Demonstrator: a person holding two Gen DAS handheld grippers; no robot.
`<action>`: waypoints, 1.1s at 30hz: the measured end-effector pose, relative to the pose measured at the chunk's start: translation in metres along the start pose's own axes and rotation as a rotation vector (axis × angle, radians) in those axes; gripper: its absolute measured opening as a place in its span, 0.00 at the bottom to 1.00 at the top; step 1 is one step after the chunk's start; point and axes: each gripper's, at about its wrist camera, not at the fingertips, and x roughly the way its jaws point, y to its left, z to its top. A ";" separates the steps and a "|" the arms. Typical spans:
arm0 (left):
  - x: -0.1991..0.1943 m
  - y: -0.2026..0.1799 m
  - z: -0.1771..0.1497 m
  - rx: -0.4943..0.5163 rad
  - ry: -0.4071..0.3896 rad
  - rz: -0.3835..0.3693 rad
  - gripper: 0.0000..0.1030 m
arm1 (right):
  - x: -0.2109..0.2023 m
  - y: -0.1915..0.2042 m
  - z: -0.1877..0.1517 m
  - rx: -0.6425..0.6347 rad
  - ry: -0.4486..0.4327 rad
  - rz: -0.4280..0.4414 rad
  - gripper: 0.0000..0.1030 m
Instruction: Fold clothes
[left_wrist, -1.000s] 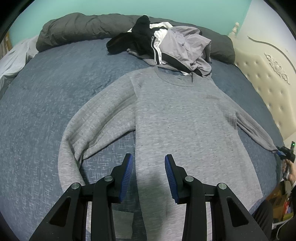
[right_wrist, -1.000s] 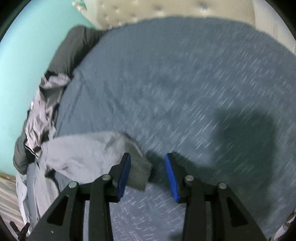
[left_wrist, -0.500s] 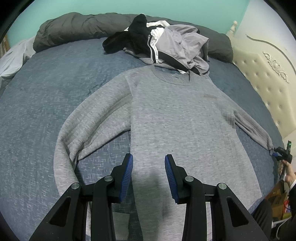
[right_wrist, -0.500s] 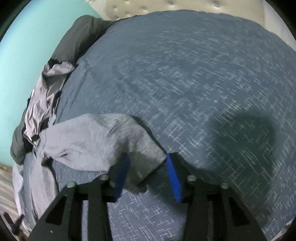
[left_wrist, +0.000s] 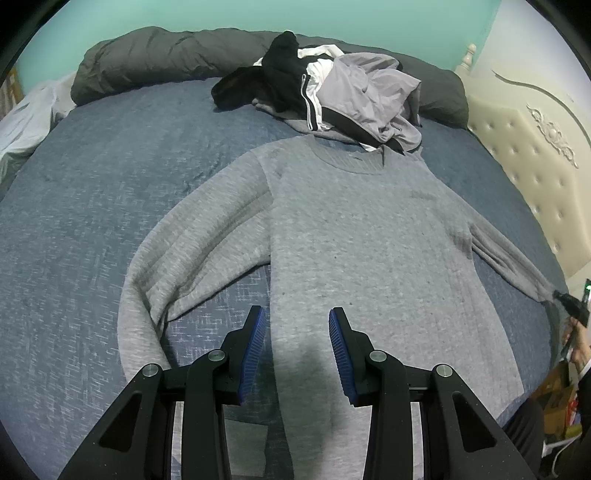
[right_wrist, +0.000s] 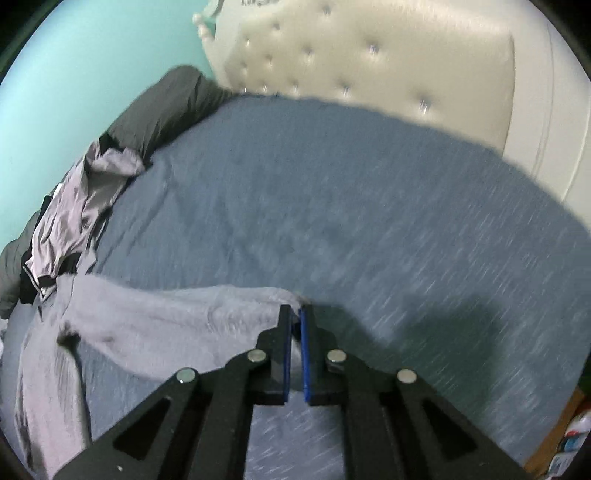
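Note:
A grey long-sleeved sweater (left_wrist: 369, 240) lies flat on the blue bedspread (left_wrist: 92, 192), neck away from me, one sleeve curving down at the left. My left gripper (left_wrist: 295, 343) hovers open above the sweater's lower left edge, nothing between its blue pads. In the right wrist view my right gripper (right_wrist: 294, 314) is shut on the cuff of the sweater's other sleeve (right_wrist: 177, 325), which is lifted off the bed. That gripper shows small at the right edge of the left wrist view as the right gripper (left_wrist: 570, 306).
A heap of unfolded clothes (left_wrist: 325, 88), black, white and grey, sits beyond the sweater's neck, with a dark duvet (left_wrist: 166, 55) rolled along the far edge. A cream tufted headboard (right_wrist: 369, 55) bounds the bed on the right. Boxes (left_wrist: 557, 402) stand on the floor at lower right.
My right gripper shut on the sleeve cuff and lifted it, pulling the sleeve out straight. The left gripper stayed open and drifted slightly over the sweater.

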 end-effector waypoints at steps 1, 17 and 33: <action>0.000 0.001 0.000 -0.001 -0.001 0.001 0.38 | -0.002 0.001 0.005 -0.013 -0.010 -0.008 0.04; 0.006 0.005 0.001 0.011 0.027 0.028 0.38 | 0.054 0.003 0.039 -0.030 0.142 -0.110 0.05; 0.022 -0.008 0.003 0.022 0.041 0.001 0.38 | 0.050 0.033 0.003 0.114 0.174 0.222 0.38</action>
